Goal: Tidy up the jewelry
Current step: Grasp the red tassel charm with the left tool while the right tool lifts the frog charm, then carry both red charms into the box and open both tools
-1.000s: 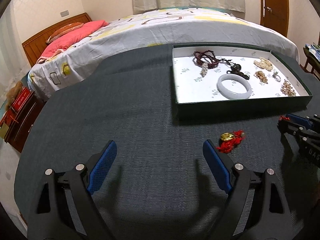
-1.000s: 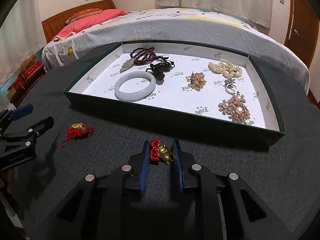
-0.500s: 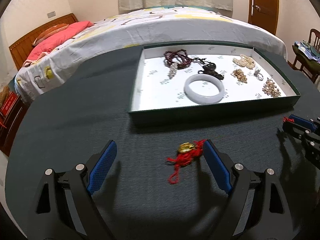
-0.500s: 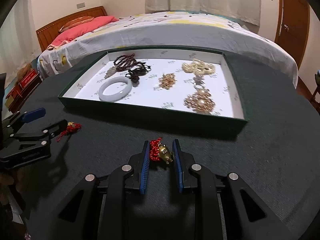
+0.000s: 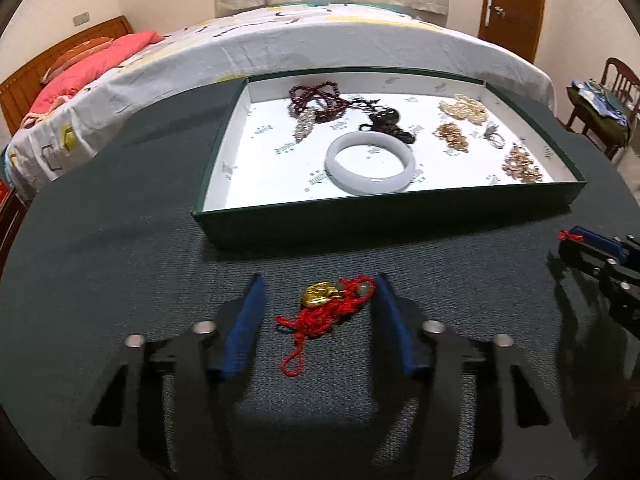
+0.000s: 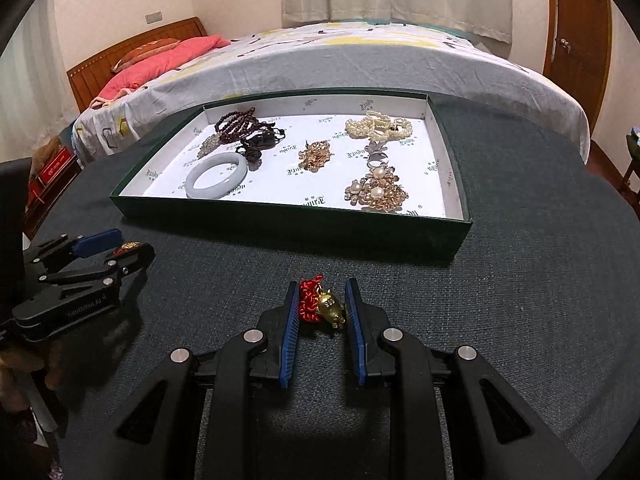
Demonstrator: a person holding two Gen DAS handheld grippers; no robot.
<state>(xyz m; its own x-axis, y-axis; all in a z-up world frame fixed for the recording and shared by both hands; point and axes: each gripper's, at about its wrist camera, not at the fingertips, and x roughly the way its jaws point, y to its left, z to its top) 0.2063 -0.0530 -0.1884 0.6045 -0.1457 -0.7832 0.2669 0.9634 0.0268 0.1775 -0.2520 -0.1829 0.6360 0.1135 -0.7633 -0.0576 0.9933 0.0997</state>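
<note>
A gold charm on red knotted cord (image 5: 326, 308) lies on the dark tablecloth between the fingers of my left gripper (image 5: 318, 300), which is open around it without pinching it. My right gripper (image 6: 322, 306) is shut on a second gold charm with red cord (image 6: 324, 306) and holds it in front of the green jewelry tray (image 6: 288, 220). The tray (image 5: 384, 216) holds a white jade bangle (image 5: 370, 162), dark red beads (image 5: 316, 94), pearls (image 6: 378, 126) and gold brooches (image 6: 378, 192). The left gripper also shows in the right wrist view (image 6: 120, 246).
A round table with dark cloth (image 6: 540, 300) carries everything. A bed with a patterned cover (image 5: 320, 36) stands behind it, a wooden chair (image 5: 608, 96) at the right, a door (image 6: 580, 20) at the back right.
My left gripper has swung right and forward so the loose charm now lies between its fingers, which have narrowed. My right gripper keeps its charm and has drifted right along the tray front.
</note>
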